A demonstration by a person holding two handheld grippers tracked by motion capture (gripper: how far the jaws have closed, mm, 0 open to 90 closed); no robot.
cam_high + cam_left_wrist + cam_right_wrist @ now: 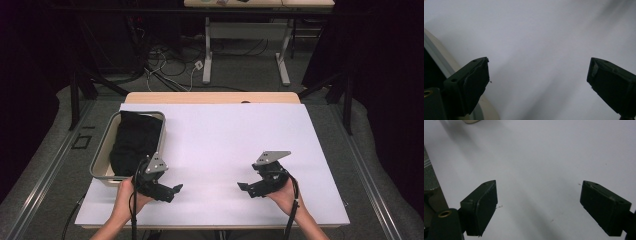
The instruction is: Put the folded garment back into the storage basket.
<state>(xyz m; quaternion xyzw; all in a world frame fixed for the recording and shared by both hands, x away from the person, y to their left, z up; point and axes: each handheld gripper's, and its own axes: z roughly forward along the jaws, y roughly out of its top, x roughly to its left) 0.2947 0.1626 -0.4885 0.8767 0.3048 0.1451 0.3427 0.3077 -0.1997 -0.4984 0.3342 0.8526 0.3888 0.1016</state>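
Both tongs open and empty over the white counter [225, 145].
Black cloth [134, 141] fills the tray [100, 160], its folds unreadable; dark room, cables on the floor [165, 65] behind.

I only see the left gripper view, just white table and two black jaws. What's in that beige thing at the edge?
Observer: The beige rectangular plastic bin holds a bundled black cloth.
Operator: Is my tool touching it?
Observer: No, the left tool sits over the white tabletop, just past the bin's near corner.
Operator: Where's the other tool?
Observer: The right tool faces yours, jaws wide apart, nothing between them.
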